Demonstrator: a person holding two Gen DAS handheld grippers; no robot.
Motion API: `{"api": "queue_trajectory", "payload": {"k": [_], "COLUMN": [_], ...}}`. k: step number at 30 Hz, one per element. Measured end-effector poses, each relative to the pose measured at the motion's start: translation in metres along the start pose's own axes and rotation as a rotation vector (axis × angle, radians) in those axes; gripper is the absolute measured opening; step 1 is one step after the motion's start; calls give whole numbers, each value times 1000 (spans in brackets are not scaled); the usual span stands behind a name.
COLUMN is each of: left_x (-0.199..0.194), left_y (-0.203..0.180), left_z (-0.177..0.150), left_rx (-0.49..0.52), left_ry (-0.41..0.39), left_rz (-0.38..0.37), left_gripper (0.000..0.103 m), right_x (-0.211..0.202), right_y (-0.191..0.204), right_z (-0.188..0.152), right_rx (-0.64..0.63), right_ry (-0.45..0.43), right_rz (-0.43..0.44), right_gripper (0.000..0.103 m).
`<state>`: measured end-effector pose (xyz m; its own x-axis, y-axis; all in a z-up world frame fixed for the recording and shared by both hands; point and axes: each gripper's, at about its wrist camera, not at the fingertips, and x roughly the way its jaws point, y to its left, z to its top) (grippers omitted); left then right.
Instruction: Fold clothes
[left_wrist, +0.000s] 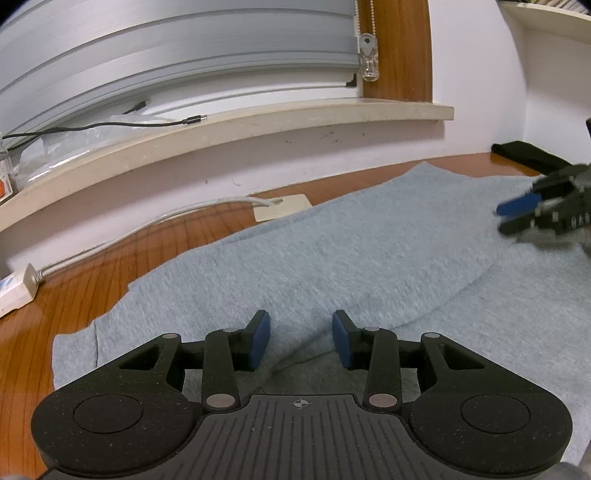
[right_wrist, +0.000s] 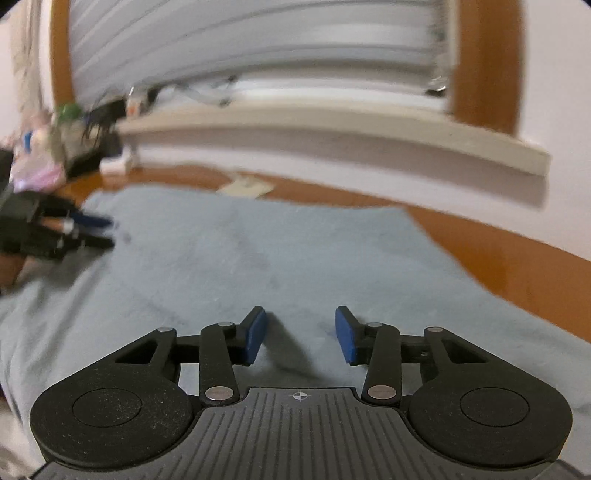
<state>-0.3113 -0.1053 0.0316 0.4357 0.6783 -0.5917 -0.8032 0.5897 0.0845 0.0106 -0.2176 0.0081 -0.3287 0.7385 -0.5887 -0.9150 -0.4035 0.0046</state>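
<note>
A light blue-grey garment (left_wrist: 332, 251) lies spread on the wooden table (left_wrist: 92, 280), with one layer folded over on a slant. My left gripper (left_wrist: 301, 339) hovers low over the garment's near left part. Its blue pads (left_wrist: 260, 339) stand apart, with a soft ridge of cloth below the gap and nothing pinched. My right gripper (right_wrist: 300, 334) is over the same garment (right_wrist: 277, 251), open, with only its shadow between the fingers. Each gripper shows blurred in the other's view: the right gripper (left_wrist: 517, 218) at the far right edge, the left gripper (right_wrist: 107, 230) at the far left.
A white power strip (left_wrist: 14, 291) and its cable lie on the table at the left, and a pale flat plate (left_wrist: 282, 206) sits by the wall. A window sill (left_wrist: 221, 136) runs behind. Dark cloth (left_wrist: 524, 151) lies at the back right. Blurred clutter (right_wrist: 74, 147) stands at the back left.
</note>
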Motion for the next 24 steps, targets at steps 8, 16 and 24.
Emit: {"api": "queue_trajectory", "payload": {"k": [8, 16, 24], "left_x": [0, 0, 1], "left_y": [-1, -1, -2], "left_z": [0, -1, -1], "left_rx": [3, 2, 3], "left_ry": [0, -1, -2], "left_rz": [4, 5, 8], "left_gripper": [42, 42, 42], "right_x": [-4, -17, -60], "right_y": [-4, -27, -122], "right_z": [0, -11, -38], "right_rx": [38, 15, 239], "right_ry": [-12, 12, -25], "right_rz": [6, -55, -143], "right_gripper": [42, 43, 36]}}
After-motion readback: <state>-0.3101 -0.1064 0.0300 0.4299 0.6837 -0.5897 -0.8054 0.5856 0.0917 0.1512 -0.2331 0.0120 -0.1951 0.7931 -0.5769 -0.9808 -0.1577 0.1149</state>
